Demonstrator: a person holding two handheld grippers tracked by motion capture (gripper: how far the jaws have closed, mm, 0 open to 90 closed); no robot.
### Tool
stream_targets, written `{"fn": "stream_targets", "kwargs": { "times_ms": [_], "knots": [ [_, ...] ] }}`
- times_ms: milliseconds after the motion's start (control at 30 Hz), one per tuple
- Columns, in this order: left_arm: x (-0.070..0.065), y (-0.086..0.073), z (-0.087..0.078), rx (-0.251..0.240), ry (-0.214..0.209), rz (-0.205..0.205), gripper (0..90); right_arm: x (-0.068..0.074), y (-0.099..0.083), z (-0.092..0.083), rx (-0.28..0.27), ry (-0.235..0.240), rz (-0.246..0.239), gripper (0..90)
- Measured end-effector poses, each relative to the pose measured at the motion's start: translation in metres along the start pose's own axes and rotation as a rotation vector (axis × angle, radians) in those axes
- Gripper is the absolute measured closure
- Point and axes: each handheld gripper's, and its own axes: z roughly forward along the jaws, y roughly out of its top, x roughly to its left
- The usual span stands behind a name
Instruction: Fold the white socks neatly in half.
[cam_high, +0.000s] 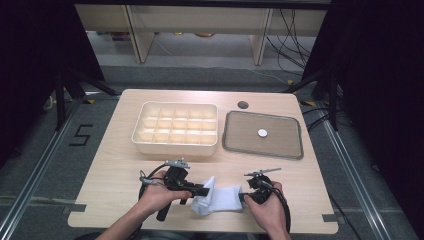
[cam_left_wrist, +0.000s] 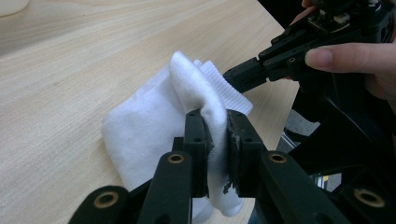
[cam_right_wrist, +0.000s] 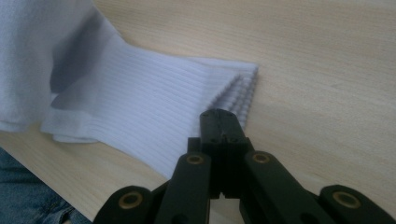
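Observation:
A white sock (cam_high: 220, 197) lies near the table's front edge, between my two grippers. My left gripper (cam_high: 206, 191) is shut on a raised fold of the sock (cam_left_wrist: 140, 130); the cloth is pinched between its pads (cam_left_wrist: 215, 121). My right gripper (cam_high: 243, 196) is at the sock's right end. Its jaws stand shut together (cam_right_wrist: 219, 116) with the tip on the edge of the ribbed cuff (cam_right_wrist: 140, 112), which lies flat. No cloth shows between these jaws. The left gripper view has the right gripper (cam_left_wrist: 231, 77) touching the cuff, a hand around its body.
A cream divider box (cam_high: 142, 142) with several compartments stands at the back middle. To its right lies a grey tray (cam_high: 230, 145) with a small white disc (cam_high: 262, 133) in it. A round hole (cam_high: 243, 105) is in the tabletop behind the tray.

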Motion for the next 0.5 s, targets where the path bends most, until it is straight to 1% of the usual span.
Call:
{"fn": "stream_targets", "kwargs": {
  "times_ms": [33, 100, 133, 167, 200, 233, 267, 300, 333, 367, 400, 433, 467, 500],
  "knots": [
    [0.0, -0.0001, 0.0004, -0.002, 0.001, 0.002, 79.4, 0.0012, -0.0001, 0.0006, 0.003, -0.007, 0.009, 90.0],
    [0.0, -0.0001, 0.0006, -0.001, 0.001, 0.003, 79.4, 0.0019, -0.0004, 0.001, 0.003, -0.013, 0.01, 90.0],
    [0.0009, 0.0002, 0.0011, 0.005, -0.012, 0.007, 79.4, 0.0032, 0.0, 0.0013, 0.004, 0.003, 0.01, 90.0],
    [0.001, 0.0002, 0.0011, 0.006, -0.011, 0.007, 79.4, 0.003, -0.0002, 0.0026, 0.0, -0.009, 0.001, 90.0],
    [0.0009, 0.0003, 0.0011, 0.005, -0.004, 0.009, 79.4, 0.0047, 0.0003, 0.0024, 0.004, -0.007, 0.022, 90.0],
    [0.001, 0.0005, 0.0009, 0.009, 0.0, 0.007, 79.4, 0.0056, 0.0004, 0.0024, 0.011, -0.017, 0.037, 90.0],
    [0.001, 0.0005, 0.0009, 0.009, 0.0, 0.007, 79.4, 0.0056, 0.0004, 0.0024, 0.011, -0.017, 0.037, 90.0],
    [0.0006, 0.001, 0.0004, 0.013, 0.016, 0.007, 79.4, 0.0056, 0.0002, 0.0029, 0.013, -0.018, 0.034, 90.0],
    [0.001, 0.0017, 0.0001, 0.016, 0.016, 0.009, 79.4, 0.0058, 0.0003, 0.003, 0.014, -0.017, 0.036, 90.0],
    [0.0009, 0.002, 0.0002, 0.014, 0.017, 0.008, 79.4, 0.0051, 0.0006, 0.0035, 0.015, -0.008, 0.021, 90.0],
    [0.0012, 0.002, 0.0007, 0.006, 0.007, 0.005, 79.4, 0.0045, 0.0008, 0.0038, 0.011, -0.004, 0.009, 90.0],
    [0.0019, 0.0023, 0.0007, 0.008, -0.002, 0.005, 79.4, 0.0051, 0.0006, 0.0037, 0.015, -0.008, 0.02, 90.0],
    [0.0023, 0.0024, 0.0007, 0.008, -0.003, 0.005, 79.4, 0.0061, 0.0003, 0.0035, 0.021, -0.012, 0.04, 90.0],
    [0.0025, 0.0023, 0.0007, 0.007, -0.005, 0.003, 79.4, 0.0065, 0.0001, 0.004, 0.023, -0.012, 0.046, 90.0]
  ]
}}
